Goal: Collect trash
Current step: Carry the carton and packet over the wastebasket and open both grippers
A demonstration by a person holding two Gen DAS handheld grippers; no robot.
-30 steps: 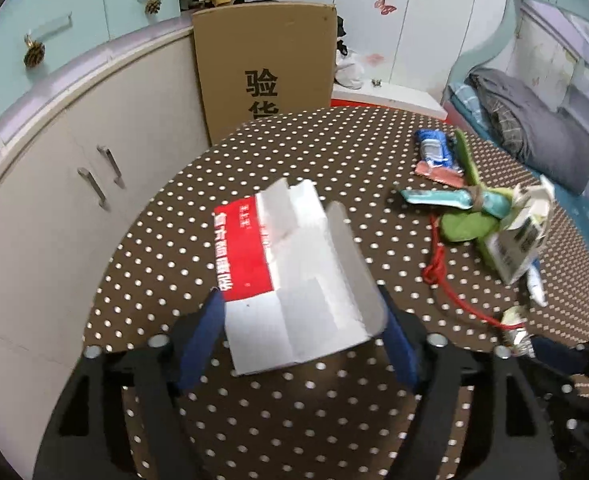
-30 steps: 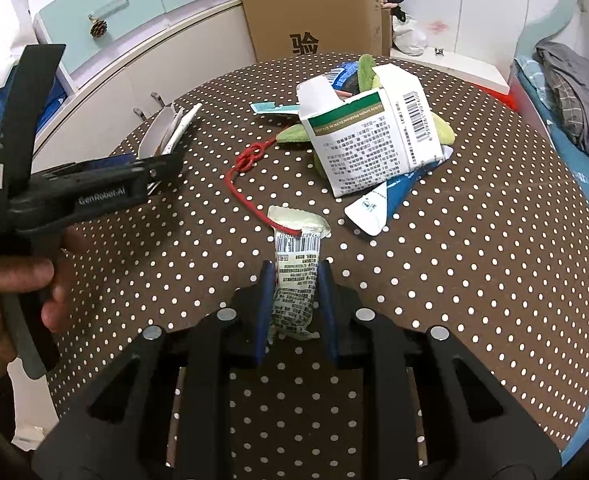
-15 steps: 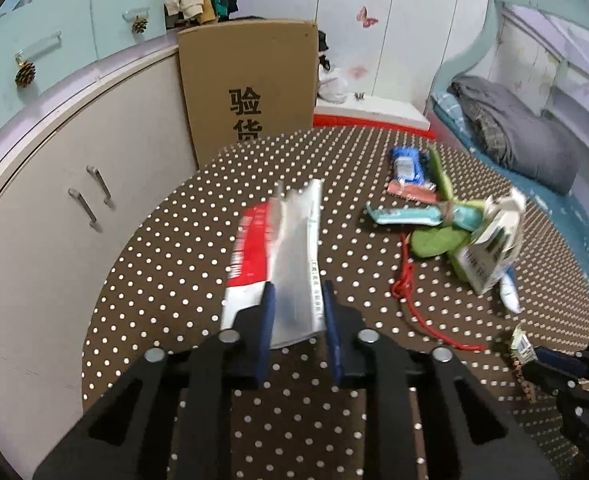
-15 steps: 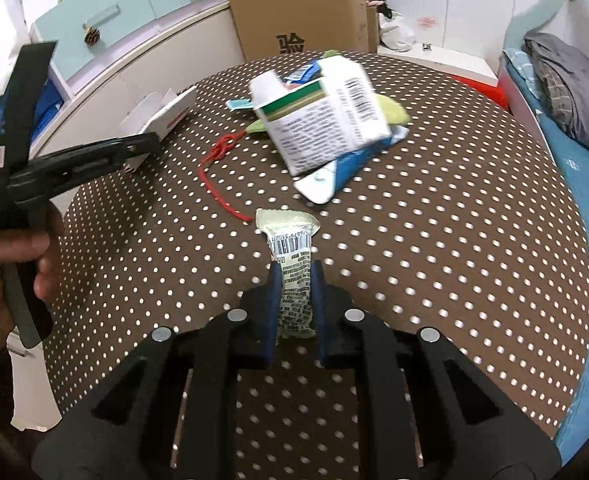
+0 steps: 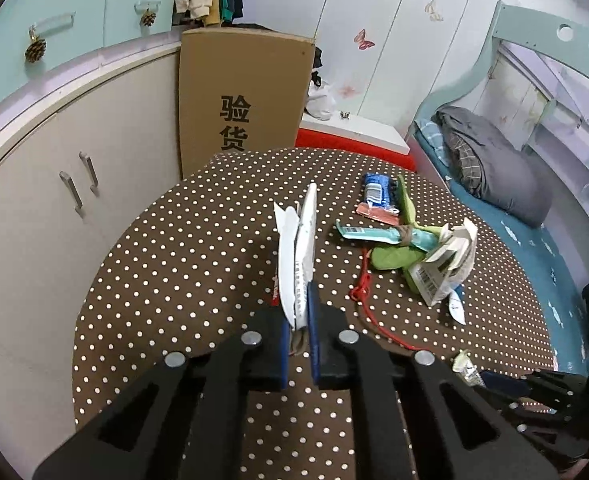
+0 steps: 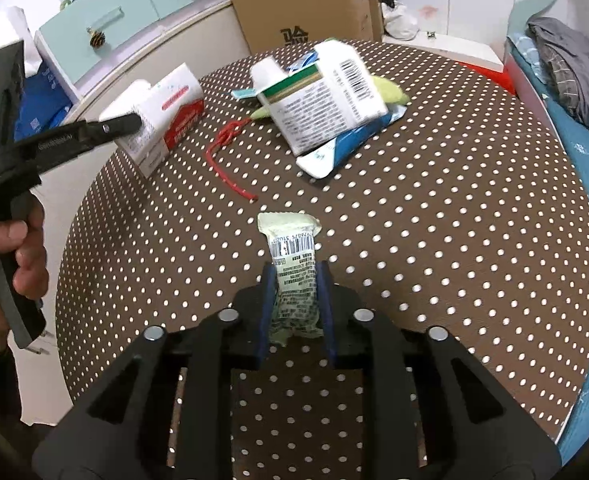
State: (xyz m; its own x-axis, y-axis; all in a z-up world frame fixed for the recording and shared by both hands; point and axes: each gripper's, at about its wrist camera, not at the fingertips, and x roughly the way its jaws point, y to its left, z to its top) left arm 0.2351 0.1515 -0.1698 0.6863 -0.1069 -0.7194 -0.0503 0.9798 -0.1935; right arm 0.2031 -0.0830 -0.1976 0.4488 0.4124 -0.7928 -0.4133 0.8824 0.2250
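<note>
1. Both hands are loaded here: the left gripper (image 5: 297, 332) has its jaws pinching a flattened red-and-white carton (image 5: 296, 256), seen edge-on and standing up between the blue pads, lifted clear of the polka-dot bench (image 5: 182, 264)
2. From the right wrist view that same carton (image 6: 162, 112) shows its red side and white flaps, held out over the left edge of the bench by the left gripper (image 6: 122, 124)
3. The right gripper (image 6: 294, 304) has its jaws pressed in on a pale green snack wrapper (image 6: 294, 264), barcode end sticking forward; whether the wrapper's tip touches the cloth I cannot tell
4. So the step in hand reads as pick-up done on two pieces, carry-off next
5. No bin or bag shows in either view, so the next move calls for swinging both loads away from the bench toward wherever the trash goes, keeping the pinch firm since the carton is thin and floppy
6. Plenty left behind: a torn white box with a barcode (image 6: 326, 96), blue-and-white packets under it (image 6: 346, 148), a red cord (image 6: 226, 156) and a green leafy scrap (image 5: 394, 256) sit heaped mid-bench, well apart from both grippers
7. That heap looks like the following target, and the cord lying beside it could snag a jaw
</note>
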